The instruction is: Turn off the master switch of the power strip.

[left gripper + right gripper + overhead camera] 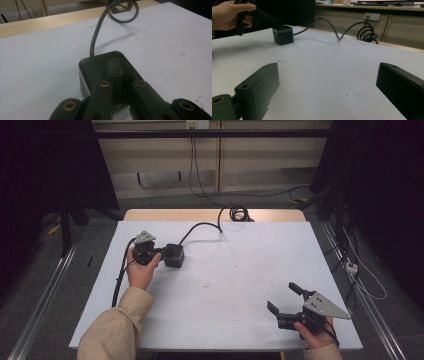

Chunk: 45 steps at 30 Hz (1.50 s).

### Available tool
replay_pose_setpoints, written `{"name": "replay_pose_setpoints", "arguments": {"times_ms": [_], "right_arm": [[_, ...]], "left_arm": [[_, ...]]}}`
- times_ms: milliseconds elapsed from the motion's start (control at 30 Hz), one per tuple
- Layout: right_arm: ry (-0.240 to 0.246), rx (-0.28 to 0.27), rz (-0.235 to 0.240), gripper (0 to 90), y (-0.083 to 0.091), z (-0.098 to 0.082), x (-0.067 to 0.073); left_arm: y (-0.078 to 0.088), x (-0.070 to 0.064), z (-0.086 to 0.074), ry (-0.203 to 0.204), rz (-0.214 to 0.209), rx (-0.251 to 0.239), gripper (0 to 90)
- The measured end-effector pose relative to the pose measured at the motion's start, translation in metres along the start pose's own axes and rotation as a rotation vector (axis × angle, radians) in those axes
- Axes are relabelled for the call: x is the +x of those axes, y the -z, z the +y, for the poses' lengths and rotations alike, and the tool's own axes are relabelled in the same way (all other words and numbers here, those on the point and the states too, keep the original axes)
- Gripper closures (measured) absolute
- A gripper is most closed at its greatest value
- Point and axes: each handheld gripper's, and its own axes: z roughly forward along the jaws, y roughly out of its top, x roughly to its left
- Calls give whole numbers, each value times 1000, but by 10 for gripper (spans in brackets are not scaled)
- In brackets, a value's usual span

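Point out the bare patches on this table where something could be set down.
Free: the middle of the white table, between the black cube and the right gripper, and the far right part beyond it. Crowded: the far left, with the left gripper, cube and its cable.

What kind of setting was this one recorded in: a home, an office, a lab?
Most likely a lab or office recording station. A white-topped table sits between metal rails and dark curtains, wall sockets line the far wall, and a black socket cube trails a coiled cable.
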Motion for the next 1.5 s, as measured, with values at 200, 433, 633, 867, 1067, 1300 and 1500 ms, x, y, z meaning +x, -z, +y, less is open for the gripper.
{"name": "replay_pose_setpoints", "arguments": {"times_ms": [200,433,633,867,1067,1300,1500], "right_arm": [[0,2,0,43,0,0,0],[1,1,0,43,0,0,0],[0,0,1,43,0,0,0],[-1,-1,-1,43,0,0,0],[1,0,0,43,0,0,0],[0,-1,0,43,0,0,0],[1,-1,0,43,0,0,0]], "left_arm": [[0,1,0,-7,1,7,900],[-1,-1,-1,-14,2,13,900],[-1,-1,-1,-15,4,13,900],[-2,-2,0,-22,10,18,900],[-2,-3,0,-29,13,21,900],[-3,-3,0,-25,22,20,900],[-3,-4,0,-38,24,22,900]]}}
